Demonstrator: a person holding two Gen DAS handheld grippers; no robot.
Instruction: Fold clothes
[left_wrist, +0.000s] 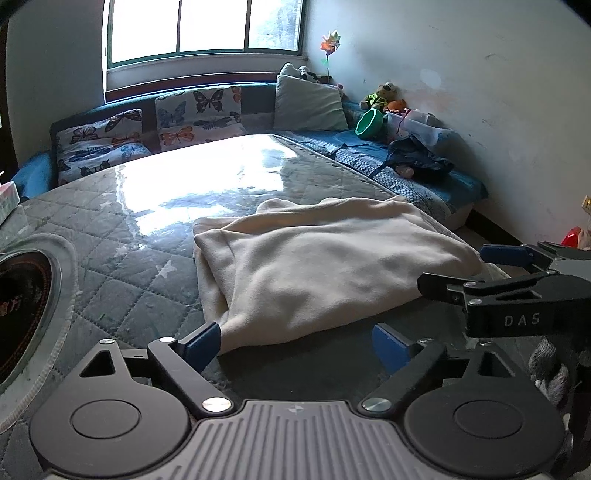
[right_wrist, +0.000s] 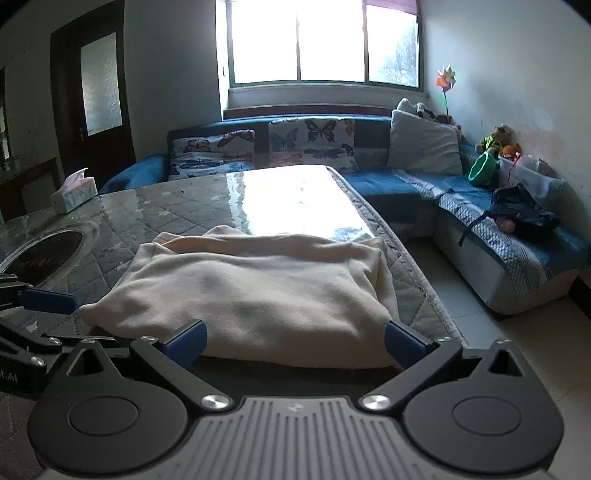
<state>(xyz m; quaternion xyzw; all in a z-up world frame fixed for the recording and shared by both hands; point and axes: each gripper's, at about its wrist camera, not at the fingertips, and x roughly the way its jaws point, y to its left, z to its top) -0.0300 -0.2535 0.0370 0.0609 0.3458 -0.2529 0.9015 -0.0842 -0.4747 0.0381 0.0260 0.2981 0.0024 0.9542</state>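
Right wrist view only: dark door (right_wrist: 99, 107), tissue box (right_wrist: 74, 192). Cream fleece garment (left_wrist: 314, 266), folded into a soft, rumpled rectangle, lies on the quilted, glossy-covered surface (left_wrist: 122, 258) near its right edge. Left tool (left_wrist: 295, 343): spread wide at the garment's corner. Right tool (right_wrist: 295, 341): spread wide, gripping nothing.

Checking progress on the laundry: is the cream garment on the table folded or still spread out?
Folded. The cream garment lies as a compact, layered rectangle on the quilted table, with doubled edges showing at its sides.
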